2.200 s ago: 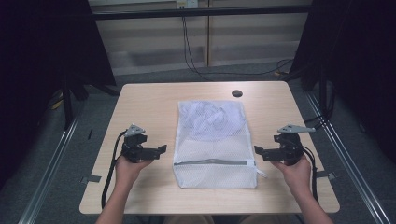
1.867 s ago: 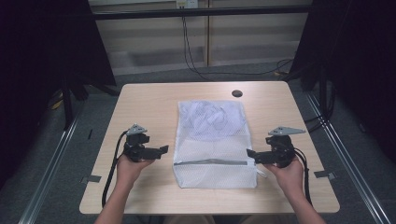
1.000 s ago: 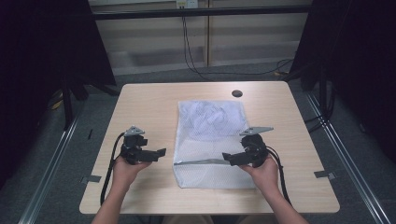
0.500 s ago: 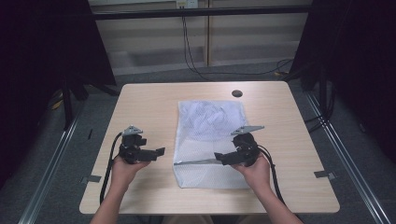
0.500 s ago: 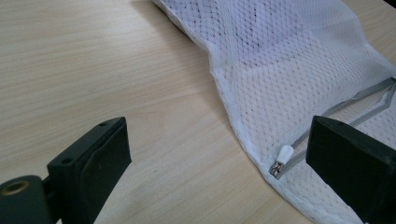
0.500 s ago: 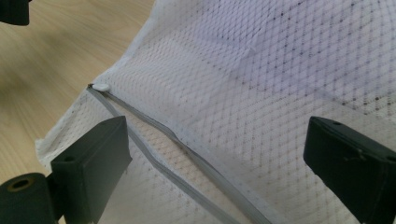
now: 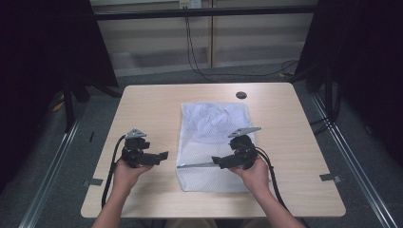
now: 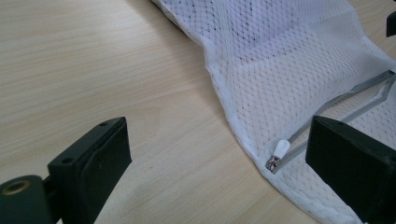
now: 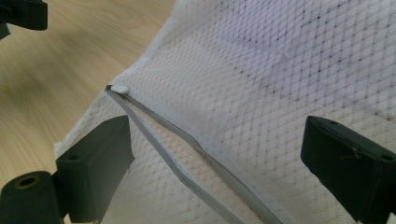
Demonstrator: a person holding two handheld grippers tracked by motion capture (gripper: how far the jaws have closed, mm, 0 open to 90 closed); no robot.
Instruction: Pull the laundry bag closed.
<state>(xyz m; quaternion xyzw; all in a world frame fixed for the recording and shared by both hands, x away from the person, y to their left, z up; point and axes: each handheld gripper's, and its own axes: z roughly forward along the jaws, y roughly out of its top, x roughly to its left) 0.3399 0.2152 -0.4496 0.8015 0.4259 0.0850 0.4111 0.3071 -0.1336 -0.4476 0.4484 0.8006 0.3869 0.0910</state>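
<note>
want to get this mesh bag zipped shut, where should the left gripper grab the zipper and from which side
Grip the small white zipper pull at the left end of the grey zipper, near the mesh bag's left edge. Come in from the bag's left over bare table: the left gripper, open, already faces it, and the pull lies exposed.

Mesh bag [image 7: 216, 142] mid-table [image 7: 142, 104]; left gripper [image 7: 159, 156] beside it, right gripper [image 7: 219, 161] over it.

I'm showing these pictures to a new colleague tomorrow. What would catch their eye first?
Probably the white mesh laundry bag lying flat mid-table on the pale wooden table, its grey zipper partly open, the white zipper pull at its left end. Next, the two black grippers: the right gripper open above the zipper, the left gripper open beside the bag.
</note>
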